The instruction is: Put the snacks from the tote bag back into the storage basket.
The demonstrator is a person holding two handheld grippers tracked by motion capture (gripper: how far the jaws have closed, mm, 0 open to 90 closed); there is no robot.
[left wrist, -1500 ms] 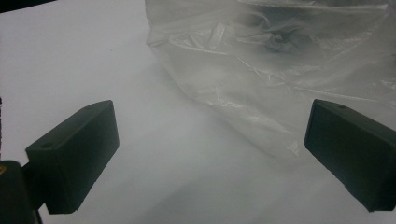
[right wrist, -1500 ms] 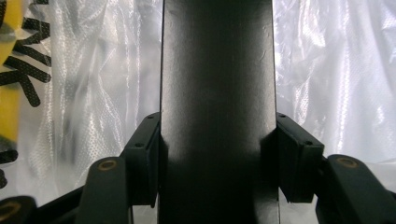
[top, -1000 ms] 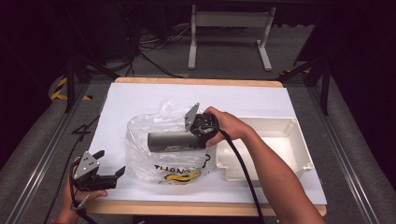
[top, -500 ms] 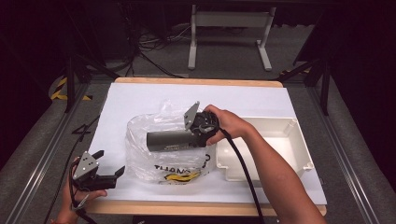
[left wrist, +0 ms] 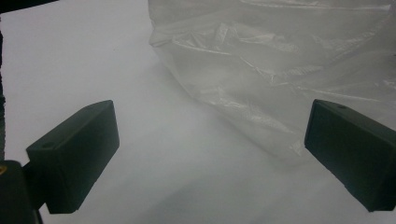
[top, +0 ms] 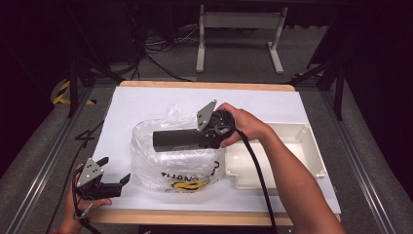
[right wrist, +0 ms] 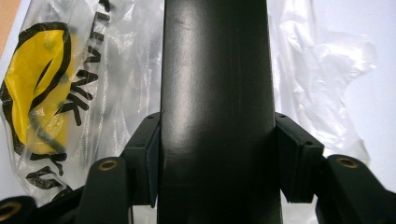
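Note:
A long black box (top: 178, 140) hangs level over a clear plastic bag (top: 170, 168) with yellow and black print, in the middle of the white-covered table (top: 146, 102). My right gripper (top: 208, 138) is shut on the box's right end. In the right gripper view both pads (right wrist: 148, 158) press the sides of the box (right wrist: 217, 93), with the bag (right wrist: 93, 70) below. My left gripper (top: 115, 169) is open near the table's front left corner. In the left gripper view the space between its jaws (left wrist: 210, 154) is bare, and the bag (left wrist: 280, 70) lies just ahead.
A white plastic tray (top: 311, 146) lies right of the bag, under the person's right forearm. The table's wooden front edge (top: 195, 217) runs just below the left gripper. Cables trail from both grippers. Metal frames stand on the dark floor beyond.
The right gripper has edged the black box slightly to the left over the bag. The left gripper has stayed where it was, still open.

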